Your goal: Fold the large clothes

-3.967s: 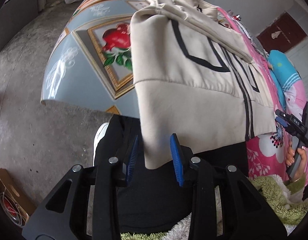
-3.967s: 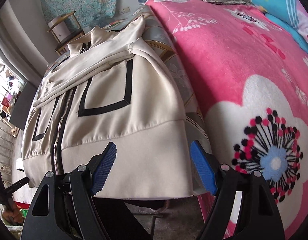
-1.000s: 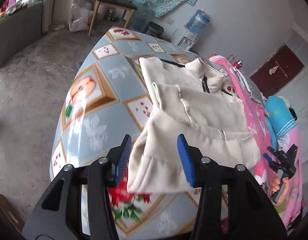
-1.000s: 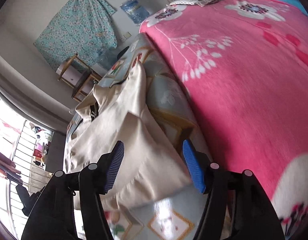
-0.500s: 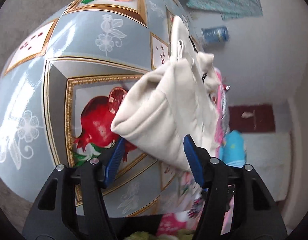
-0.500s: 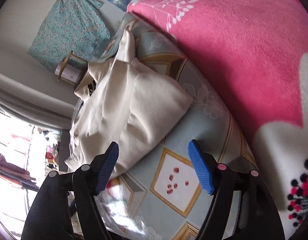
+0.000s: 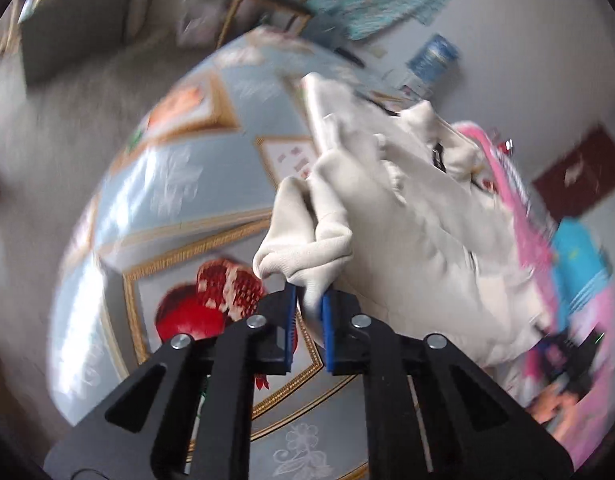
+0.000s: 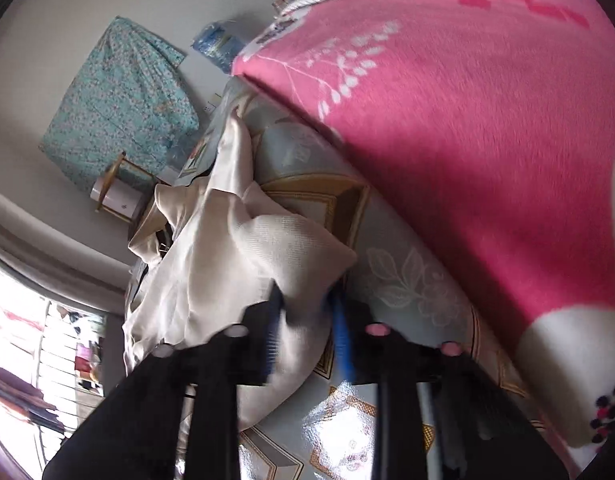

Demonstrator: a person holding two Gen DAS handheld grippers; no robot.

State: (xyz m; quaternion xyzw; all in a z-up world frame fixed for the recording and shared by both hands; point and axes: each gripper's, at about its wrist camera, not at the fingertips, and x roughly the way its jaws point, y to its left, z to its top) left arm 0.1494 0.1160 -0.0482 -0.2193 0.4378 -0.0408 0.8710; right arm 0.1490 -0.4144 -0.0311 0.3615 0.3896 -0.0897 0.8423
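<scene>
Mid-fold: left gripper (image 7: 308,307) pinching a jacket (image 7: 407,216) corner, right gripper (image 8: 305,322) clamped on the opposite corner, jacket bunched on the patterned table (image 7: 179,184). Best to lift both corners level, keep cloth taut, lay edge square on the collar

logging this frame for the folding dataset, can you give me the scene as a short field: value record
garment: cream jacket, bunched in a partly folded heap
surface: blue patterned tablecloth with fruit prints
left tool: left gripper shut on a fold of the jacket's edge
right tool: right gripper closed on another corner of the jacket; view is blurred
beside the table: pink floral blanket
background: teal cloth hanging on the wall
image quality: motion blur in both views
</scene>
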